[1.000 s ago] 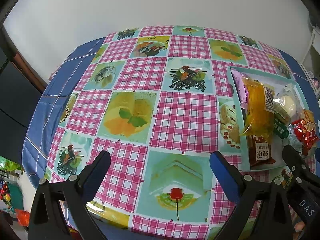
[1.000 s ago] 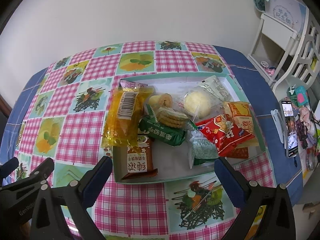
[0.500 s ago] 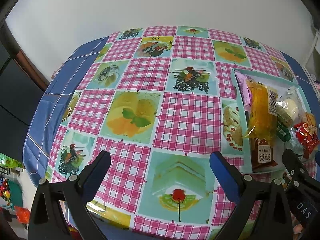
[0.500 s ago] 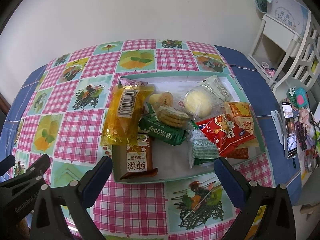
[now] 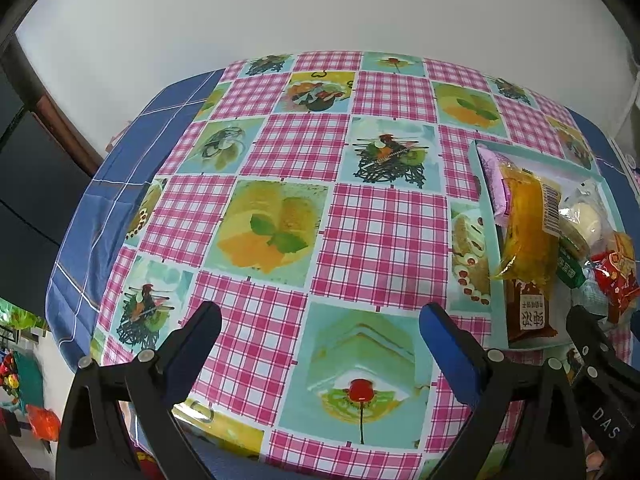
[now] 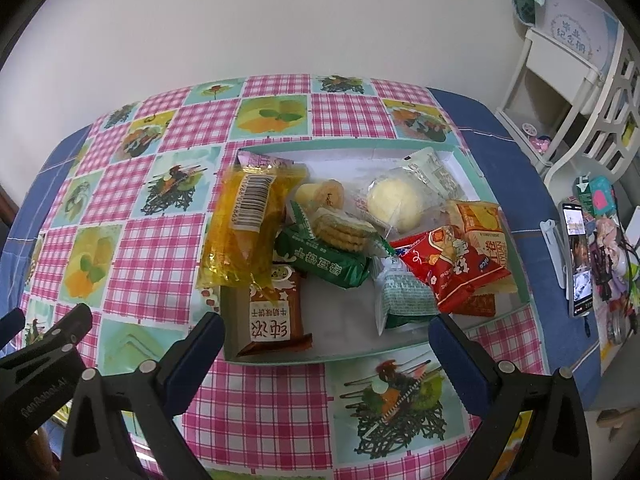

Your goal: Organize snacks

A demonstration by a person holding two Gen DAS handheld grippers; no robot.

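Left gripper (image 5: pixel 320 330): your jaws are spread wide and hold nothing; they hang over the checked tablecloth (image 5: pixel 280 184), with the tray off to their right.
Right gripper (image 6: pixel 326 340): your jaws are also spread wide and bare, poised just short of the tray's near wall.
Tray (image 6: pixel 460 152): a shallow teal box lying flat on the cloth, filled with snacks.
Brown pack (image 6: pixel 276 312): in the near left corner, closest to your right jaws.
Yellow pack (image 6: pixel 248 232): lies on the brown pack's far end and juts over the tray's left wall.
Green pack (image 6: pixel 324 260): mid-tray, with a stack of biscuits (image 6: pixel 340 230) on its far edge.
Red pack (image 6: pixel 448 268): on the right, overlapping an orange pack (image 6: pixel 480 224).
Bun (image 6: pixel 394 204): wrapped in clear film, toward the far side.
Phone (image 6: pixel 576 260): at the table's right edge, well apart from the tray.
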